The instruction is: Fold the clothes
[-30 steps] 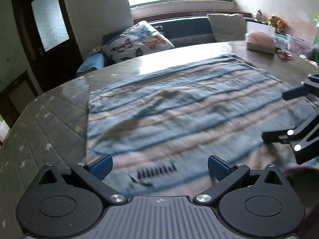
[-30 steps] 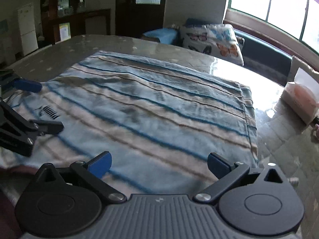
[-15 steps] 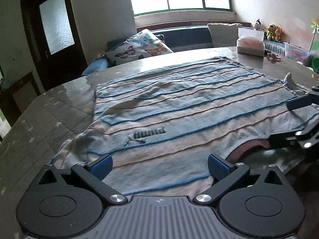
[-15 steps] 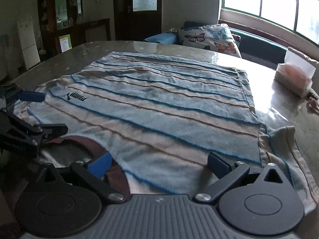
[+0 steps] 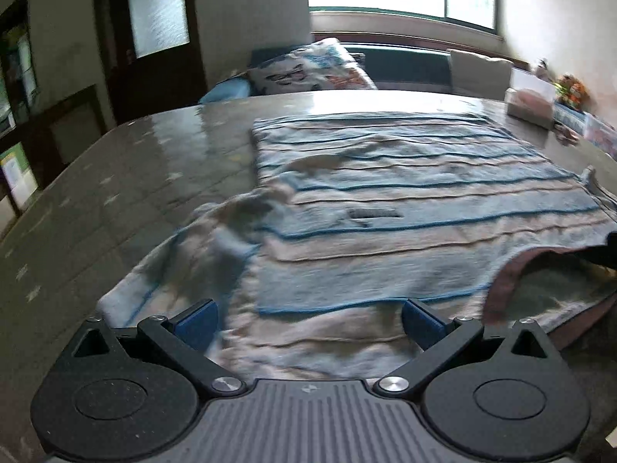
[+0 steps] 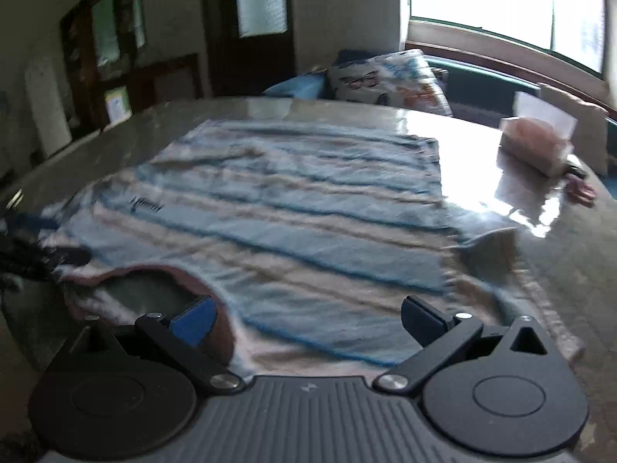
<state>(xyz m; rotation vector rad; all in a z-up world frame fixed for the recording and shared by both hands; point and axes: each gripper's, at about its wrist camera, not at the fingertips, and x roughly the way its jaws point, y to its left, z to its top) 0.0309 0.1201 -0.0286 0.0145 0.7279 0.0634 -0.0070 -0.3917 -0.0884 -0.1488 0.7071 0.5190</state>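
- The striped shirt (image 5: 405, 208) lies spread flat on the surface (image 5: 127, 193), collar end nearest both cameras and hem toward 12 o'clock, so its long axis runs straight away from the fingers.
- In the left wrist view, the left gripper (image 5: 308, 318) hovers low over the shoulder area with its fingers apart and nothing between them; the rumpled left sleeve (image 5: 216, 239) sits at about 10 o'clock from it.
- The pink-lined neck opening (image 6: 154, 289) gapes between the two tools, at roughly 2 o'clock from the left one and 10 o'clock from the right.
- In the right wrist view, the right gripper (image 6: 308, 318) also has its fingers spread, empty, above the cloth; the right sleeve (image 6: 497, 250) lies at about 2 o'clock.
- Judging by this, each sleeve is nearest its own-side tool, so a lengthwise fold inward looks likely.
- A tissue box (image 6: 536, 142) stands well clear at 1 o'clock.
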